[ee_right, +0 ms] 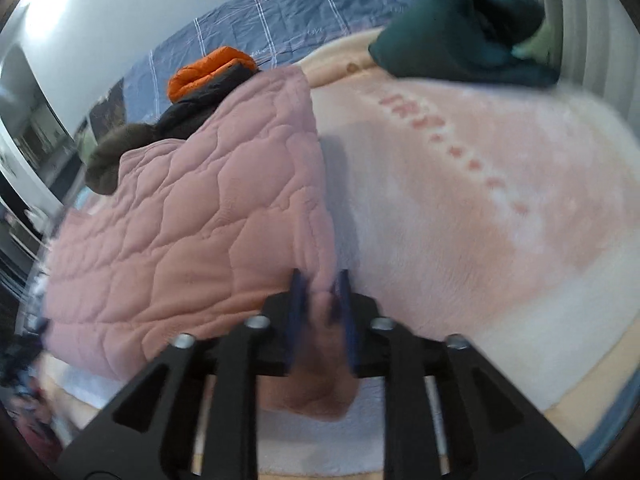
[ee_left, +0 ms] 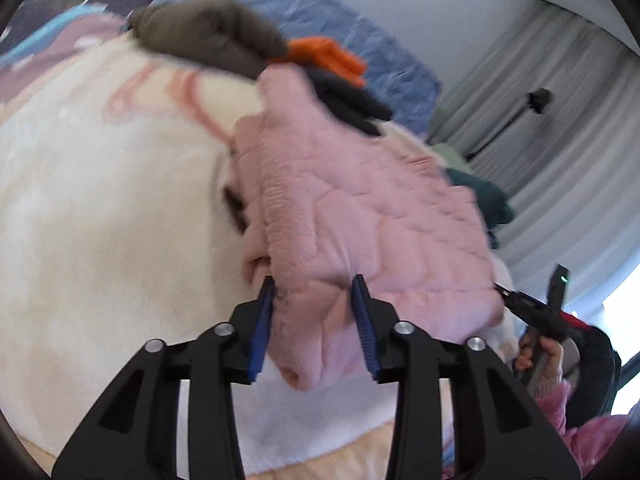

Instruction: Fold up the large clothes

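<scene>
I see the pink quilted garment [ee_left: 360, 208] lying on the fleece blanket [ee_left: 100, 220], its long axis running away from my grippers toward the blue bedsheet [ee_right: 256, 20]. My left gripper [ee_left: 316, 320] is clenched on the garment's near corner, fabric bunched between the blue pads. My right gripper [ee_right: 320, 312] grasps the other near edge, jaws close around a fold. Beyond the garment's far end lie a brown garment [ee_left: 208, 36] and an orange-black jacket [ee_right: 208, 76]; a dark green cloth [ee_right: 460, 28] sits well apart from the garment.
</scene>
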### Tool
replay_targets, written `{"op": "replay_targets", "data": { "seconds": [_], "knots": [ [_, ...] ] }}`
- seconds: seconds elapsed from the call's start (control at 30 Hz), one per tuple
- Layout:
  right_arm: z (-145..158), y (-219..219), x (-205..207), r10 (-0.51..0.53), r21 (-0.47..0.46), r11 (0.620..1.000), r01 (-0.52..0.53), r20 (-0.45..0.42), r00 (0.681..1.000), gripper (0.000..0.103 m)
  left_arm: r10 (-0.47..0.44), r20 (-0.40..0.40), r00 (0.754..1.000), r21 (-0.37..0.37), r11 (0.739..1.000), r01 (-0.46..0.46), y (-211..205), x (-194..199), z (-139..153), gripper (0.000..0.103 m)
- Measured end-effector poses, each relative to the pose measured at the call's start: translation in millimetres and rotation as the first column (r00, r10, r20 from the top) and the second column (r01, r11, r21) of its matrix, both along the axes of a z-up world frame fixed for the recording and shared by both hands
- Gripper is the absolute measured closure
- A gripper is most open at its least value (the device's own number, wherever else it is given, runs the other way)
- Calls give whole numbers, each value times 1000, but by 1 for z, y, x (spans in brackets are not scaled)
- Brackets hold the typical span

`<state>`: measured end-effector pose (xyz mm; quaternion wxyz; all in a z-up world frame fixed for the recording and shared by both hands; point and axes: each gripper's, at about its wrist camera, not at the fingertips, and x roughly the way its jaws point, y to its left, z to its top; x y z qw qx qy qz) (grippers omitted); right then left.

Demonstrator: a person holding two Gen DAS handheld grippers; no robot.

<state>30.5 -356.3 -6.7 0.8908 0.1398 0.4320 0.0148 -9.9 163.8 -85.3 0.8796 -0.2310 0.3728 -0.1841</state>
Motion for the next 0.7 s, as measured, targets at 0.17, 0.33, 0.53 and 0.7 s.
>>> {"op": "replay_targets", "data": {
  "seconds": [0.17, 0.33, 0.53, 0.7],
  "knots": [
    [26, 12, -11, -56, -40, 997, 59, 73, 996, 58, -46, 88, 995, 57, 998, 41, -8, -17, 15, 49],
    [66, 60, -25, 26, -168, 986, 12, 223, 974, 42, -70, 102, 992, 7, 998, 70, -6, -21, 8, 43],
    [82, 144, -28, 257, -257, 949, -183, 293, 921, 38, -132, 131, 983, -11, 991, 135, -5, -19, 10, 36],
    [27, 192, 6, 328, -233, 925, -301, 88, 941, 39, -190, 163, 968, -24, 980, 196, -12, -14, 12, 28]
  ]
}}
